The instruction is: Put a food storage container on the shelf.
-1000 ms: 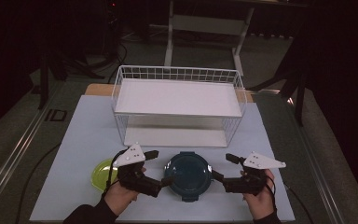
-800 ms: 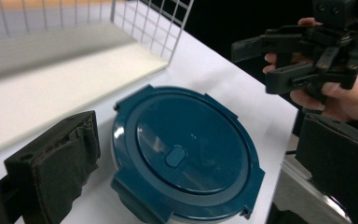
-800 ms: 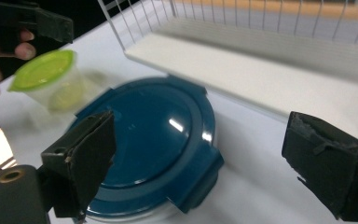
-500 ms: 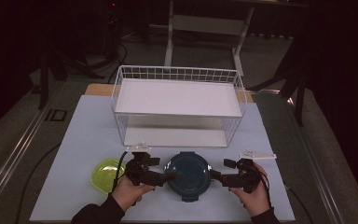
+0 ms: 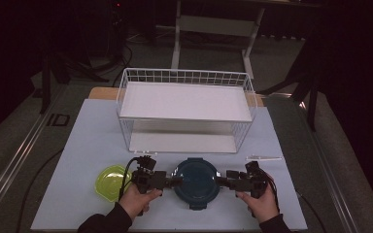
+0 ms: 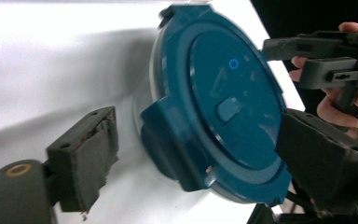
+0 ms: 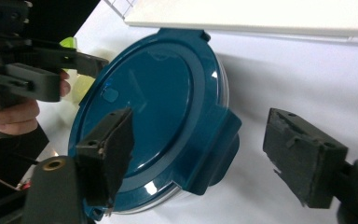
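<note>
The round teal-lidded clear container sits between the gaping left gripper and right gripper, beside a yellow-green bowl, before a white wire basket.

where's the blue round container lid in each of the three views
High view: the blue lid sits at bottom centre, between the two grippers.
Left gripper view: it sits in the centre, tilted, between the black jaws.
Right gripper view: centre-left, one latch tab between the jaws.
Shared landmark: the white wire basket behind it.
</note>
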The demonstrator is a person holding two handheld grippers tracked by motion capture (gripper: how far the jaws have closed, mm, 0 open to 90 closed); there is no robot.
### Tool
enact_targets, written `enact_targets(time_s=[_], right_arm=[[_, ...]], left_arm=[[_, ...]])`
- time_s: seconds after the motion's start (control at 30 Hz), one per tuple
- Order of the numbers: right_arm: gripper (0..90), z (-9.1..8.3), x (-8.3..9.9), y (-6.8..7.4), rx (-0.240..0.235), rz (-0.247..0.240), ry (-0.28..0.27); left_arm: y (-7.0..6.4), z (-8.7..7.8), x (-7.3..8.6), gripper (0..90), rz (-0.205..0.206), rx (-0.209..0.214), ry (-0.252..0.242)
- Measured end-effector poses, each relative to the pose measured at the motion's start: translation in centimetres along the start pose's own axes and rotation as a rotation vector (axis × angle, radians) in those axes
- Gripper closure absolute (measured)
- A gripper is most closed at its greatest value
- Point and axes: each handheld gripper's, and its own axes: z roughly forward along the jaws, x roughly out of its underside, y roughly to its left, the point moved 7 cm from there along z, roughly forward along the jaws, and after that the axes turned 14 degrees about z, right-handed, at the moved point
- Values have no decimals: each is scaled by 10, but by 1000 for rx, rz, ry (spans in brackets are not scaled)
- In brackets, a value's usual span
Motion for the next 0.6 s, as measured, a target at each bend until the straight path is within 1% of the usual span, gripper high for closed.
enact_targets(time_s=[0.03,0.07,0.17,0.2,0.23,0.27,0.33,0.4,0.43,0.47,0.5,0.57,0.6], right_arm=[[266,0,0,-1,1,5,3],[272,1,1,-1,-1,10,8],[306,1,2,-2,0,21,17],[317,1,2,-2,6,20,16],[330,1,2,-2,7,22,20],[332,1,3,-1,5,22,23],[339,1,3,-1,8,27,28],[358,1,4,-1,9,30,33],[358,1,4,-1,9,30,33],[360,1,4,-1,10,31,34],[371,2,5,-1,9,38,42],[390,2,6,-2,8,47,48],[395,2,6,-2,6,52,54]], left_arm=[[0,0,0,155,0,0,0],[2,1,2,173,-24,-5,9],[3,2,4,249,-52,4,20],[3,1,5,292,-68,13,24],[4,1,5,324,-86,9,25],[5,1,6,352,-97,14,28],[6,1,7,406,-110,7,34],[7,2,9,460,-132,18,40],[7,2,9,466,-132,18,40],[7,2,9,466,-151,37,38],[6,2,8,505,-155,37,39],[6,2,8,537,-173,55,42],[6,2,8,544,-184,58,42]])
